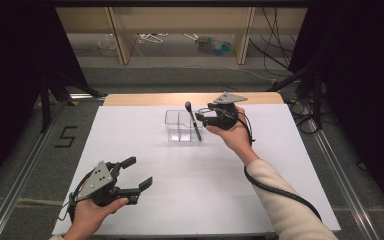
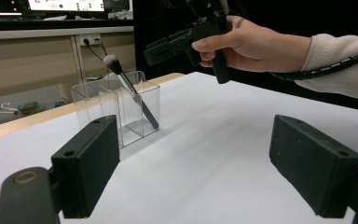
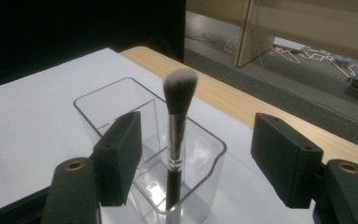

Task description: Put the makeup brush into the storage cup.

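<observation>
A clear plastic organizer (image 1: 176,131) with two compartments stands on the white table cover, back of centre. A makeup brush (image 1: 193,120) with a dark handle and pale bristle head leans in its right-hand compartment, head up. My right gripper (image 1: 200,119) hovers just right of the brush, open, with nothing between its pads. In the right gripper view the brush (image 3: 177,121) stands between and beyond the two jaws, inside the organizer (image 3: 116,100). My left gripper (image 1: 141,171) rests low at the front left, open and empty. The left gripper view shows the brush (image 2: 128,81), the organizer (image 2: 98,100) and the right gripper (image 2: 156,51).
The white cover (image 1: 145,150) spans the table, with a wooden edge (image 1: 145,99) at the back. Beyond it are shelf legs (image 1: 120,40) and loose cables on the floor. Dark curtains flank both sides. A rail and a "5" mark (image 1: 66,136) lie on the left floor.
</observation>
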Demonstrator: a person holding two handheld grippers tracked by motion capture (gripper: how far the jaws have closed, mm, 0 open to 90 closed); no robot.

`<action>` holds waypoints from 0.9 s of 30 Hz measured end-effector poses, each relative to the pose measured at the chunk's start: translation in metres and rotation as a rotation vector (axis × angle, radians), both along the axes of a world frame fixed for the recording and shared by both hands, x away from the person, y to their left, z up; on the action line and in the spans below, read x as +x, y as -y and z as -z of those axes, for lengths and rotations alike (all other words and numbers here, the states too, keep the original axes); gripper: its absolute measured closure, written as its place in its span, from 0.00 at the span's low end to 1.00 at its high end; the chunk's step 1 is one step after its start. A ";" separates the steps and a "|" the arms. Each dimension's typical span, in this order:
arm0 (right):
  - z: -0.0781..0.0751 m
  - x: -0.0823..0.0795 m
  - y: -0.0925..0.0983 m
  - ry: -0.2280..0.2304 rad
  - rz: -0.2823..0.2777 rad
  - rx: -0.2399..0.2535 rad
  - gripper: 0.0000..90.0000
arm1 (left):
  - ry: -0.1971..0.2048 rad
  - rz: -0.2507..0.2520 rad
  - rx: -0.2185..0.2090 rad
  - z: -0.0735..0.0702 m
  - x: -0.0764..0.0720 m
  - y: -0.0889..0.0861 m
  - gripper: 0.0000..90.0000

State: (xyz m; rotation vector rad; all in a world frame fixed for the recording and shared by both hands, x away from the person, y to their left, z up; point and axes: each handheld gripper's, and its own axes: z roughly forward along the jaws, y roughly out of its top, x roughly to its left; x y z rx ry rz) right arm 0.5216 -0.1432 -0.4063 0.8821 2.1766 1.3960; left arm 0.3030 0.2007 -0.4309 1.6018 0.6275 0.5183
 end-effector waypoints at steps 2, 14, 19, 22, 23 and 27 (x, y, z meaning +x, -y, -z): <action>0.000 0.000 0.002 -0.006 -0.004 -0.001 0.34 | 0.000 0.000 0.000 0.000 0.000 0.000 0.18; -0.002 -0.014 0.013 -0.033 -0.043 -0.003 0.25 | -0.005 -0.002 -0.004 0.001 0.001 0.000 0.18; -0.003 -0.023 0.020 -0.035 -0.063 -0.002 0.24 | -0.004 -0.004 -0.004 0.001 0.001 0.000 0.18; -0.005 -0.030 0.024 -0.046 -0.068 0.001 0.24 | -0.004 -0.004 -0.003 0.001 0.001 0.000 0.18; -0.006 -0.032 0.026 -0.047 -0.069 0.001 0.24 | -0.004 -0.005 -0.002 0.001 0.001 0.000 0.18; -0.008 -0.040 0.033 -0.030 -0.082 0.008 0.23 | -0.003 -0.005 -0.003 0.001 0.001 0.000 0.18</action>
